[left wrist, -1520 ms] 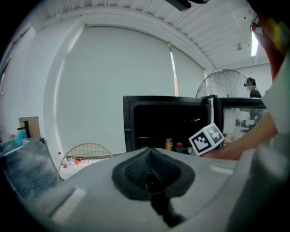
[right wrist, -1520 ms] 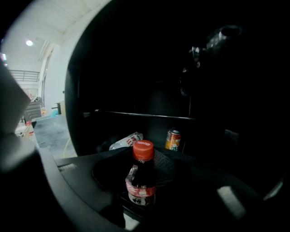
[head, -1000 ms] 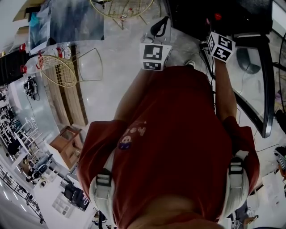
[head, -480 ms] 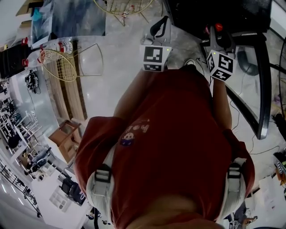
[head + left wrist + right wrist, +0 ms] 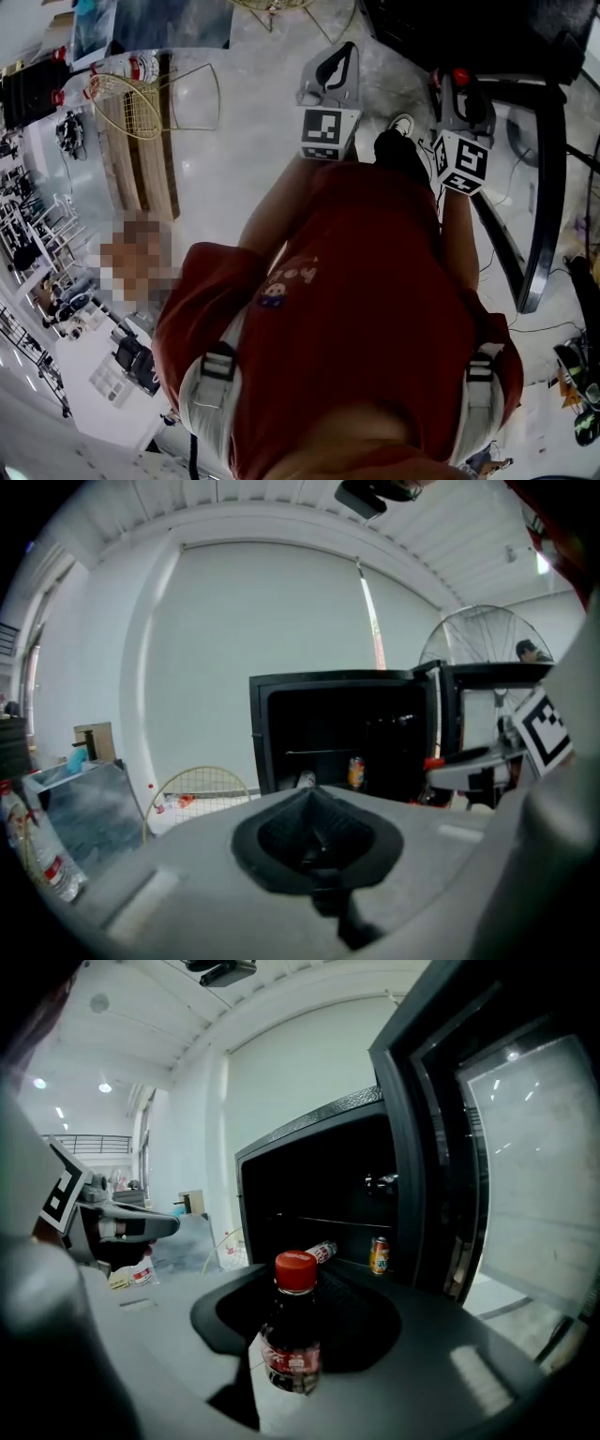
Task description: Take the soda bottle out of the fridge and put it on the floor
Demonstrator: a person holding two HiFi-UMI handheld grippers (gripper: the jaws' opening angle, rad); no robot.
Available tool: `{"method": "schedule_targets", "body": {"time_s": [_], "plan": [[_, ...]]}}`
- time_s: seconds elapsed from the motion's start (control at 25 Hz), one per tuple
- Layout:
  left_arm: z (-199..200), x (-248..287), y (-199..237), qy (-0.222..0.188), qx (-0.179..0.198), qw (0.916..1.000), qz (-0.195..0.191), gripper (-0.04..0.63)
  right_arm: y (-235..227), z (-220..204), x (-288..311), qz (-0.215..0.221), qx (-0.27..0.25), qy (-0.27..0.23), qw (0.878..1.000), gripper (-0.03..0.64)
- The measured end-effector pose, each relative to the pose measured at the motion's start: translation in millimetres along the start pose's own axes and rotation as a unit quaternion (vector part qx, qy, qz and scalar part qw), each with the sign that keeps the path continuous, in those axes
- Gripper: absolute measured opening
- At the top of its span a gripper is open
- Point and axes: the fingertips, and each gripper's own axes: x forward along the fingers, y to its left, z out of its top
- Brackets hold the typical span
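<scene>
The right gripper (image 5: 300,1309) is clamped on the soda bottle (image 5: 292,1346). The bottle stands upright between the jaws, red cap uppermost, held outside the fridge (image 5: 314,1190) in front of its open mouth and not yet on the floor (image 5: 234,159). Only the right gripper view shows the dark drink and the label. In the head view little more than the red cap peeks out ahead of that gripper's marker cube (image 5: 461,159).

The left gripper (image 5: 314,816) has its jaws together with nothing between them. Its own view makes that plain, while the head view gives only its back and cube. Each gripper view catches the other gripper at its edge.

Both gripper views look into the dark fridge, where a can (image 5: 379,1254) stands on a shelf. Near it the right gripper view shows something lying on its side (image 5: 322,1252), perhaps another bottle, though it is too small to be sure. That view also shows the fridge door (image 5: 506,1176) swung open at the right. Only the head view shows the person's red shirt (image 5: 366,309) and a wire basket (image 5: 122,117) on the floor well to the left.
</scene>
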Motion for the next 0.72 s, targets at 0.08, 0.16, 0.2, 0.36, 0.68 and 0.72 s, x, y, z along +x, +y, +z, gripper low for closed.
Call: {"method": "schedule_targets", "body": {"time_s": [0.08,0.16,0.2,0.36,0.68,0.72], "plan": [[-4.9,-7.1,-0.5,0.004,-0.002,0.9999,0.011,0.000,8.2,-6.1,-0.7,0.019,-0.002,0.006,1.000,0.135],[-7.7,-15.2,3.9,0.002,-0.004,0.9997,0.024,0.000,18.8,-9.7,1.8,0.036,-0.008,0.009,0.999,0.135],[-7.3,-20.2,9.6,-0.001,-0.008,0.9995,0.031,0.000,26.4,-8.5,4.2,0.044,-0.013,0.009,0.999,0.135],[-2.2,-52.1,42.7,-0.014,-0.021,0.9977,0.063,0.000,68.3,6.9,11.3,0.081,-0.037,0.007,0.996,0.135],[-39.9,-161.5,132.0,-0.037,-0.058,0.9888,0.132,0.000,205.4,-0.3,4.7,0.147,-0.086,0.001,0.985,0.135],[-46.1,-178.2,140.9,-0.039,-0.062,0.9876,0.139,-0.001,225.2,-4.6,0.2,0.155,-0.094,0.002,0.983,0.135]]}}
